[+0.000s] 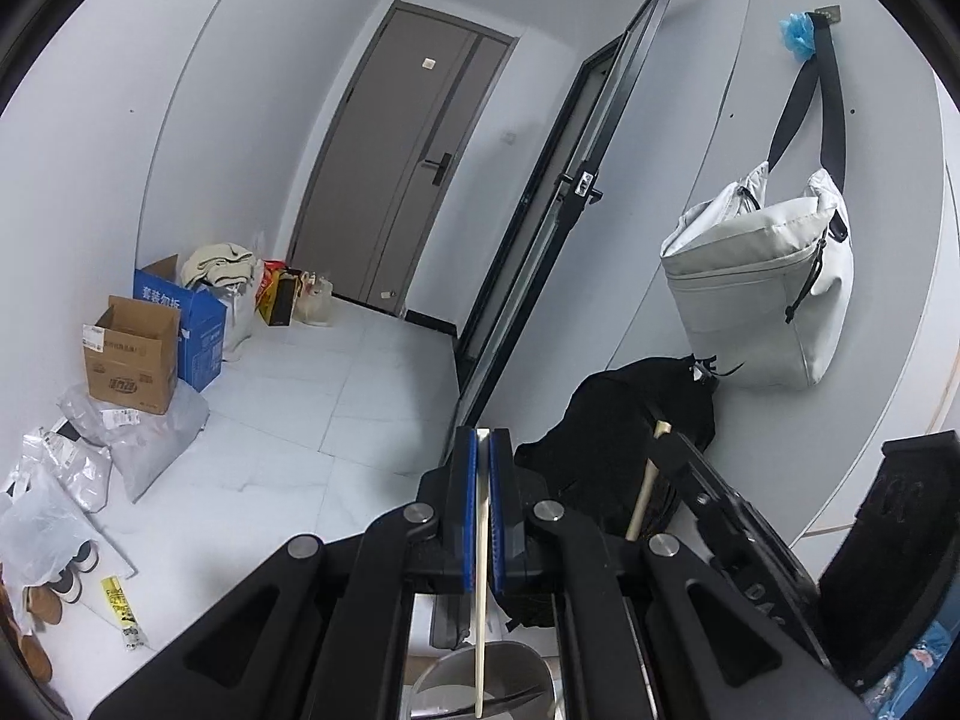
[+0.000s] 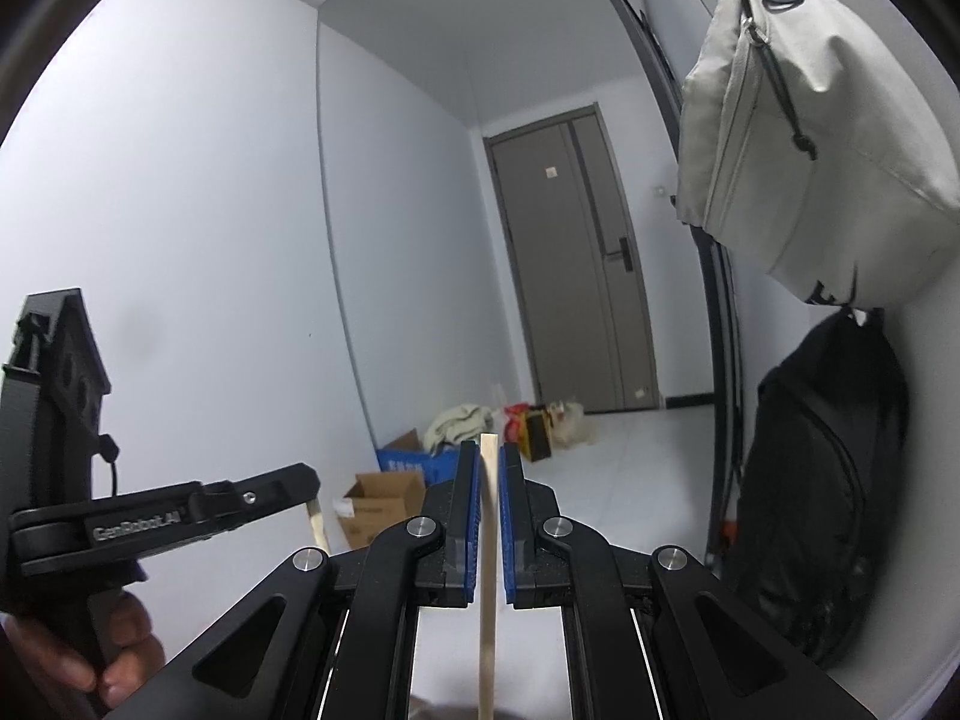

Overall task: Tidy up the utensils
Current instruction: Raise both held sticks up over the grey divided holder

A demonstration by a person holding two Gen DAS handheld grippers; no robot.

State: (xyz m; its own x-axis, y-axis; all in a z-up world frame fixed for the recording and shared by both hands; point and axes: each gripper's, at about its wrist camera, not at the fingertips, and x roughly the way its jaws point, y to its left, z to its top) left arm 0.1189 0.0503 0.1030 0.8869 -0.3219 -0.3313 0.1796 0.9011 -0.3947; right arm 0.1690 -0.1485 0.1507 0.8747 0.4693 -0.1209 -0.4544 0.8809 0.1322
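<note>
Left gripper [image 1: 483, 450] clamped on a thin pale wooden chopstick [image 1: 480, 600], blue pads pressed flat on both sides of it. Right gripper [image 2: 490, 462] likewise closed on a second pale wooden chopstick [image 2: 488, 588]. Both sticks carried in the air, pointing toward the grey door [image 1: 408, 180]. Below the left stick, a grey round container [image 1: 510, 678], possibly the utensil holder, though only partly seen. Task judged in the middle: sticks picked up, not yet put away; no other utensils visible. Open white tiled floor [image 1: 336, 396] ahead and to the left. Tighter on the right: white hanging bag [image 2: 828, 138], black backpack [image 2: 828, 480] and black-framed glass door [image 1: 540, 252] near. The two grippers just beside each other.
</note>
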